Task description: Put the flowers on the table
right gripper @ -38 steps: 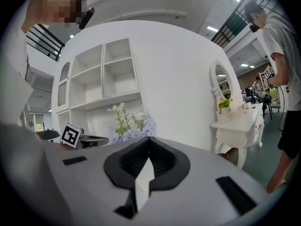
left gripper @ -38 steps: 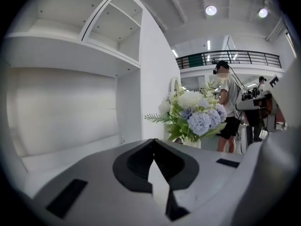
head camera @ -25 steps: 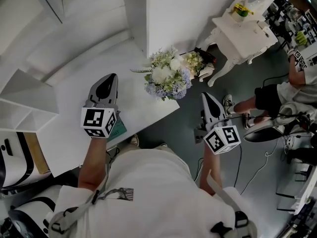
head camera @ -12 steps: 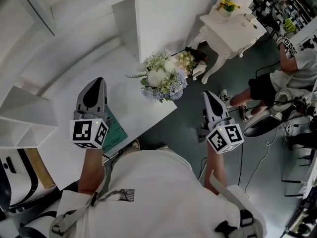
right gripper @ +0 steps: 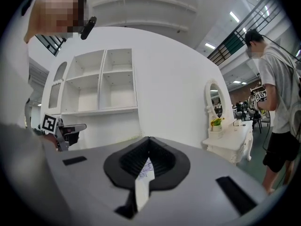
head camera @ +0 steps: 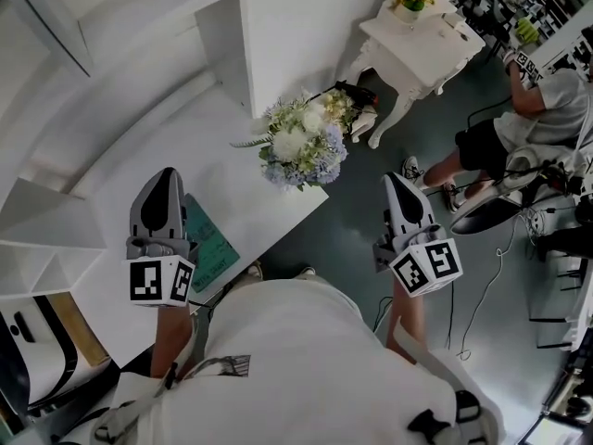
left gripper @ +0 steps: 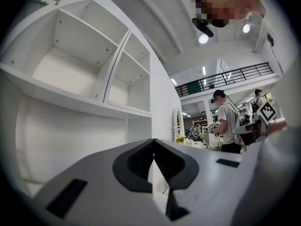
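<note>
Since the flowers [head camera: 304, 145] already rest at the far right corner of the table [head camera: 250, 202], the left gripper [head camera: 167, 176] and right gripper [head camera: 397, 184] hover nearer, jaws closed, empty.

Holds the left gripper [head camera: 167, 172] out ahead on the bare left forearm [head camera: 172, 336], pointing level, jaws pressed together tip to tip with nothing between them. Carries the left marker cube [head camera: 159, 281] at the near end, just above the wrist. Holds the right gripper [head camera: 394, 180] the same way on the right forearm [head camera: 406, 315], level, well apart from the other, jaws likewise closed and empty, with the right marker cube [head camera: 426, 267] slightly tilted. Reaches forward with both forearms from either side of the torso [head camera: 296, 369].
</note>
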